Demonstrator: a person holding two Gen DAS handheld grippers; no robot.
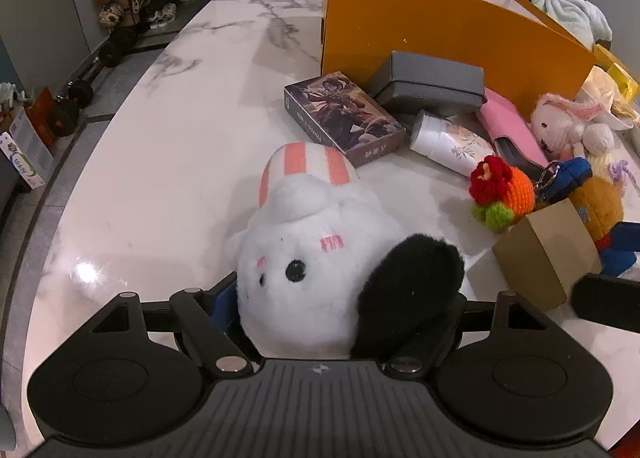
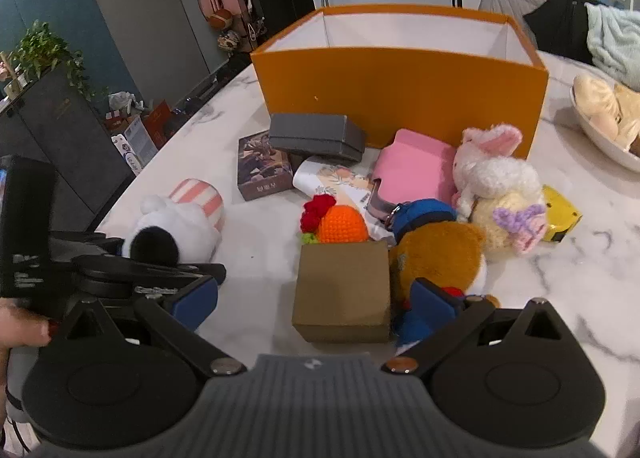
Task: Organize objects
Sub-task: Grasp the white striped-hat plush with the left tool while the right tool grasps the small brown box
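Plush (image 1: 320, 258) — left claw (image 1: 344, 314) fingertips hidden behind

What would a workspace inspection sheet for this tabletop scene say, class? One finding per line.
Surface: white marble-pattern table, glossy, crowded near the box.
Job's things: big orange cardboard box, open and apparently empty; white plush toy with a black ear; small brown cardboard box; grey box; pink pouch; white bunny plush; orange crocheted toy.
Clutter: picture-printed card box, yellow object, bowl holding a beige plush.
Grippers: left gripper shut on the white plush; right gripper open around the brown box.
Cables: nothing seen.
Surroundings: potted plant, dark cabinets.
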